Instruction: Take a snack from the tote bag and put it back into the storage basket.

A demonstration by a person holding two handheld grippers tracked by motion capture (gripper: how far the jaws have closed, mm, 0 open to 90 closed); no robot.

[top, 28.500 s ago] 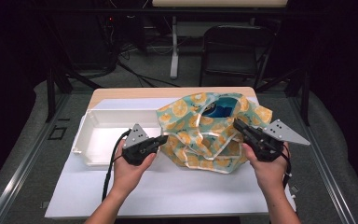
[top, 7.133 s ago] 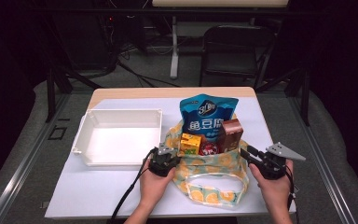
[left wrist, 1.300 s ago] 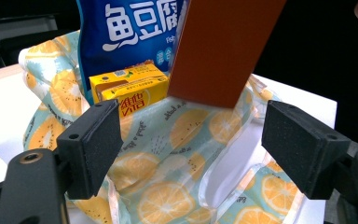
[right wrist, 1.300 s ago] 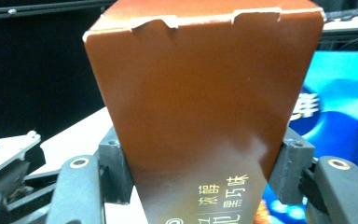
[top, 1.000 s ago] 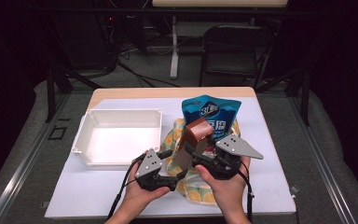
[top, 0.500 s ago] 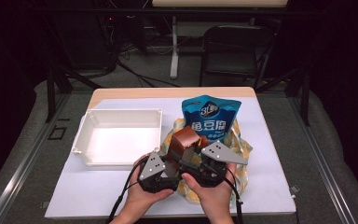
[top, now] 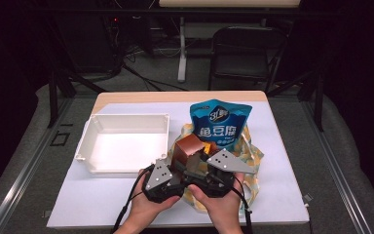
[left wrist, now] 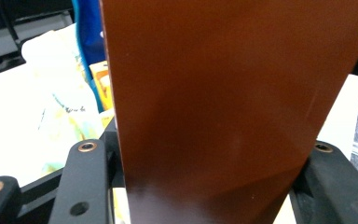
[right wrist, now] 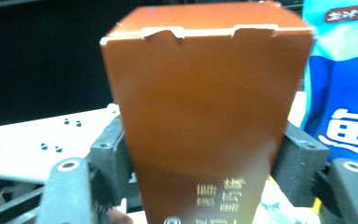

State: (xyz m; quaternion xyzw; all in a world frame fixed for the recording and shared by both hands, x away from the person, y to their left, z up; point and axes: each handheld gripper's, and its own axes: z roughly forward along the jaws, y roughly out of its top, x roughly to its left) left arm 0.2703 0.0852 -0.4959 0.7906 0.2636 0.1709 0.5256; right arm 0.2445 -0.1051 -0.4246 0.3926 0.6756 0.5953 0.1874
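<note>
Both grippers clamp the brown box [top: 189, 147] just beside the white tray's rim [top: 167, 146]

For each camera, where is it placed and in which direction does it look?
High view: above the person's side, looking forward and down at the table; both hands and forearms show.
Left gripper view: on the left tool, facing the brown box; its black jaws show.
Right gripper view: on the right tool, facing the same box; its jaws show.
Shared: box and blue bag.
</note>
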